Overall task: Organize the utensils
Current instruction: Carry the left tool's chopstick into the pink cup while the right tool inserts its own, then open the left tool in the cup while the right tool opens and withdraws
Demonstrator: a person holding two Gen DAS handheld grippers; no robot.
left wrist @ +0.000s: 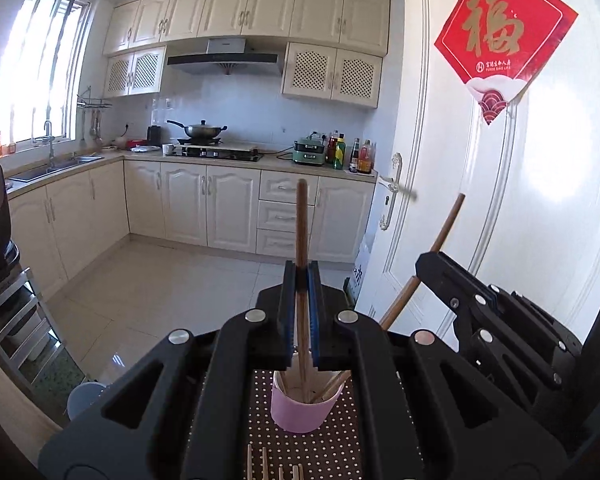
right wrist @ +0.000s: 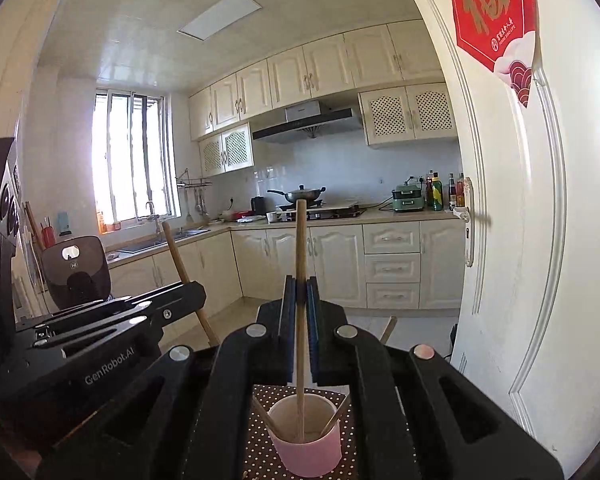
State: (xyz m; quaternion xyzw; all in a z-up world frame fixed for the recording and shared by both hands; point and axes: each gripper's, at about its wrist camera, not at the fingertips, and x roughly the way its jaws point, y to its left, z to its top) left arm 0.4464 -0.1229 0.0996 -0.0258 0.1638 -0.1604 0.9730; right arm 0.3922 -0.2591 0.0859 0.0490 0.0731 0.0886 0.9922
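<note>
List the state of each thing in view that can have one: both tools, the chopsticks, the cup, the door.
Left tool: shut on a chopstick.
Left tool's chopstick: upright, lower end inside the cup.
Right tool: shut on a chopstick.
Right tool's chopstick: upright, lower end inside the cup.
Pink cup: upright on the dotted mat, chopsticks leaning inside.
White door: swung open.

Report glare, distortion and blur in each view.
Left wrist view: window blown out white, glare patch on the door, cabinets bowed by the fisheye. Right wrist view: window overexposed, door frame curves strongly, edges vignetted dark; pink cup stays sharp.
</note>
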